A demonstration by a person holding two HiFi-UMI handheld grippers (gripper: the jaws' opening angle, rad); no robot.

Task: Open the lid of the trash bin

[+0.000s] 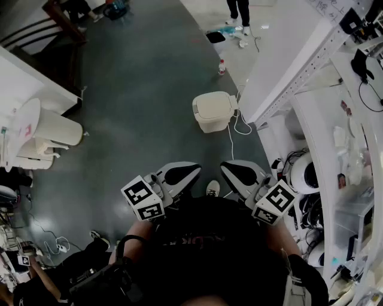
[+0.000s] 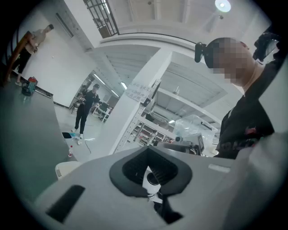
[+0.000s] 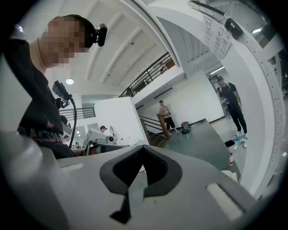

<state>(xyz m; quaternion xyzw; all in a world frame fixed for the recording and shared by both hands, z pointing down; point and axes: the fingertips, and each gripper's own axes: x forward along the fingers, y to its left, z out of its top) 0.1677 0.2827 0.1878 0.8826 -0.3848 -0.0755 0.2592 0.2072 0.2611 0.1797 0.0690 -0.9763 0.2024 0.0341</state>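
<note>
The trash bin (image 1: 213, 112) stands on the dark floor (image 1: 137, 89), towards the floor's right edge and right at the foot of a white column (image 1: 281, 66). It is cream-coloured and its lid (image 1: 215, 106) lies flat and closed. A white cable (image 1: 230, 136) runs along the floor from beside the bin towards the person wearing the camera. Farther up the floor, apart from the bin, a small bottle (image 1: 222, 67) with a red cap stands upright. Beyond it, a person's legs (image 1: 239, 12) show at the top edge.

Both tools are held low, close to the wearer's body and well apart from the bin. They point roughly towards the bin. The left tool (image 1: 181, 174) has its jaws pressed together with nothing between them. The right tool (image 1: 240, 173) also has its jaws together and holds nothing. The two tips sit side by side, with the toe of a light shoe (image 1: 212, 188) showing on the floor between them.
</note>
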